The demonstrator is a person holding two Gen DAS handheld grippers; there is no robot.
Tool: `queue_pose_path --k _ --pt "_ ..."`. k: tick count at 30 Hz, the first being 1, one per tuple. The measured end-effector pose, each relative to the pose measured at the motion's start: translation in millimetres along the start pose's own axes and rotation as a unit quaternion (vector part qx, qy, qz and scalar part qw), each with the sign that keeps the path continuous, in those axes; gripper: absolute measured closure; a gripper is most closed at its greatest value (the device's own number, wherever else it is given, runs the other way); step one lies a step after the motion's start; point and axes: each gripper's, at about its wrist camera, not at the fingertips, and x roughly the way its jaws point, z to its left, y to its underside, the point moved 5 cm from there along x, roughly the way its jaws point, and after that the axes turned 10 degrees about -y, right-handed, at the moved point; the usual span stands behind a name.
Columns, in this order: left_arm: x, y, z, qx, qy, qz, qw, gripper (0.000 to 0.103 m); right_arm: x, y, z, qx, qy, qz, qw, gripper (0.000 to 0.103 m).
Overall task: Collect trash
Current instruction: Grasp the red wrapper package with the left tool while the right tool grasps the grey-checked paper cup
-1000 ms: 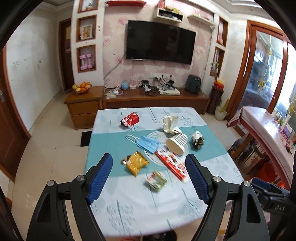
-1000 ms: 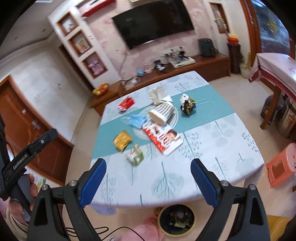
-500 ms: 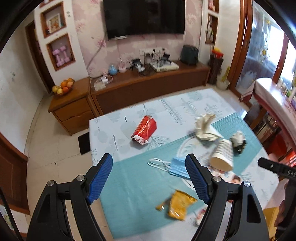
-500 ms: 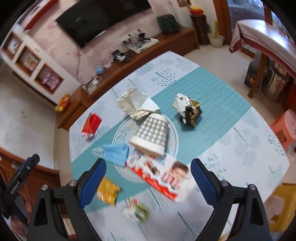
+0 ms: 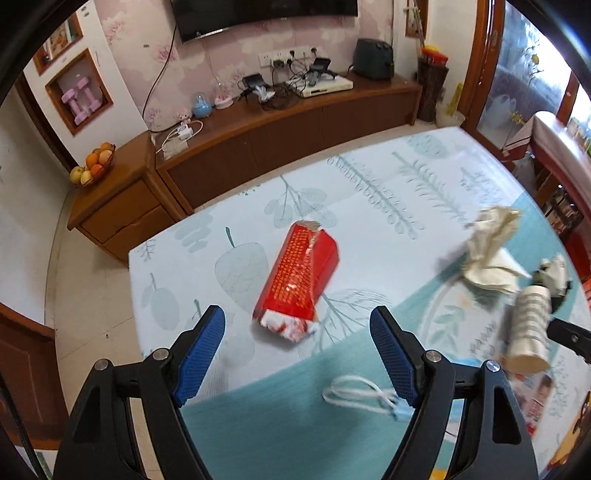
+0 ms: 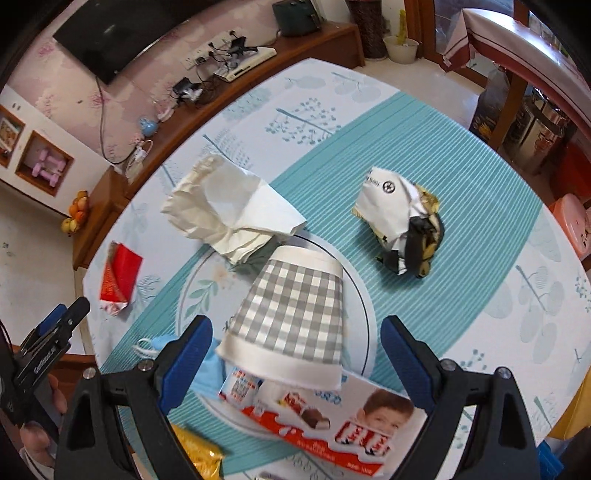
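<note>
A torn red packet (image 5: 297, 280) lies on the leaf-print tablecloth (image 5: 388, 184). My left gripper (image 5: 295, 317) hangs open just above its near end, pads not touching it. In the right wrist view a grey-checked paper cup (image 6: 291, 306) lies on its side. My right gripper (image 6: 295, 325) stands open over the cup, a finger on either side and clear of it. Around the cup lie crumpled white paper (image 6: 229, 210), a white-and-black wrapper (image 6: 402, 225), a chocolate box (image 6: 332, 424), a blue face mask (image 6: 207, 369) and a yellow snack bag (image 6: 199, 454).
A long wooden TV cabinet (image 5: 295, 125) with cables and a fruit bowl (image 5: 94, 166) stands beyond the table's far edge. A pink stool (image 6: 576, 221) and a second covered table (image 6: 517, 33) are to the right. The left gripper's body (image 6: 55, 332) shows at the left edge.
Both grippers have come down and forward over the table. The left now hangs over the red packet, the right over the checked cup. Both stay open.
</note>
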Motion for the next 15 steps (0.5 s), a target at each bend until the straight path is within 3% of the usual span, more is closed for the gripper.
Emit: queue_pose_path --k 12,15 --pt "79 -11 -2 -0.019 -0.003 0.032 0.9993 0.024 37 4 -3 0.019 0.018 0.017 1.000 0.010" --pt "88 -12 -9 -0.009 0.004 0.034 0.9994 0.035 41 4 -4 0.019 0.022 0.018 0.999 0.016"
